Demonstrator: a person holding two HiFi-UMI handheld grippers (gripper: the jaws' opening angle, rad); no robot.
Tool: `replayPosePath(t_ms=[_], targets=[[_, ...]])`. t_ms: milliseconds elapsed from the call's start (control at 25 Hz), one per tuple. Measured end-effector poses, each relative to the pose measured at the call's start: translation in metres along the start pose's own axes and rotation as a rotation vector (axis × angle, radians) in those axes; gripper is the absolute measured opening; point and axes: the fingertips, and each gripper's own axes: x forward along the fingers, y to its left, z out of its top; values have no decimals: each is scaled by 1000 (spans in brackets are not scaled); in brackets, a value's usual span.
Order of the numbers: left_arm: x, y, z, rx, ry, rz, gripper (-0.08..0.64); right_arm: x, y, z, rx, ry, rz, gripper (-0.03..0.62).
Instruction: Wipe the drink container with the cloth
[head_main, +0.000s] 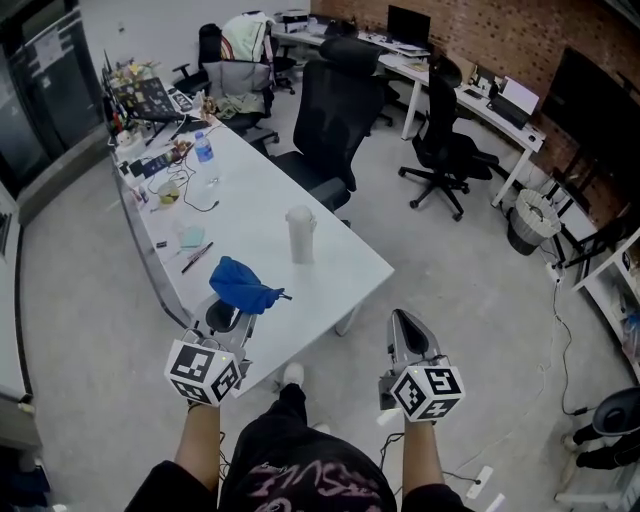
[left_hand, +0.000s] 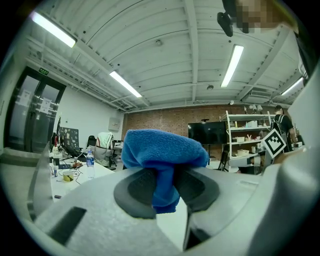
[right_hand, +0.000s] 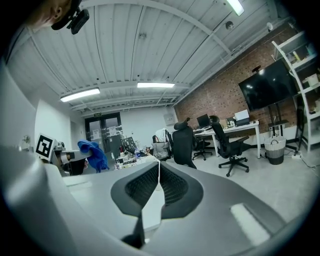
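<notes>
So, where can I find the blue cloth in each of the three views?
Head view: blue cloth lower left of centre, held by the left gripper.
Left gripper view: blue cloth at the centre, pinched between the jaws.
Right gripper view: blue cloth small, at the left.
Shared landmark: the brick wall.

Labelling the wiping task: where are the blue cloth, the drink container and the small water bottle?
Crumpled blue terry cloth (left_hand: 162, 147), left gripper view, bunched upper fold.
Tall whitish lidded plastic drink container (head_main: 300, 240), head view, middle of body.
Small clear plastic water bottle (head_main: 204, 150), head view, its body.
</notes>
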Motion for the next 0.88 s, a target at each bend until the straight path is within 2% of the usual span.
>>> replayPosePath(t_ms=[440, 880], targets=[[65, 40, -28, -50, 39, -20, 98, 73, -19, -4, -13, 43, -10, 17], [110, 84, -54, -98, 84, 8, 97, 155, -23, -11, -18, 96, 35, 17]])
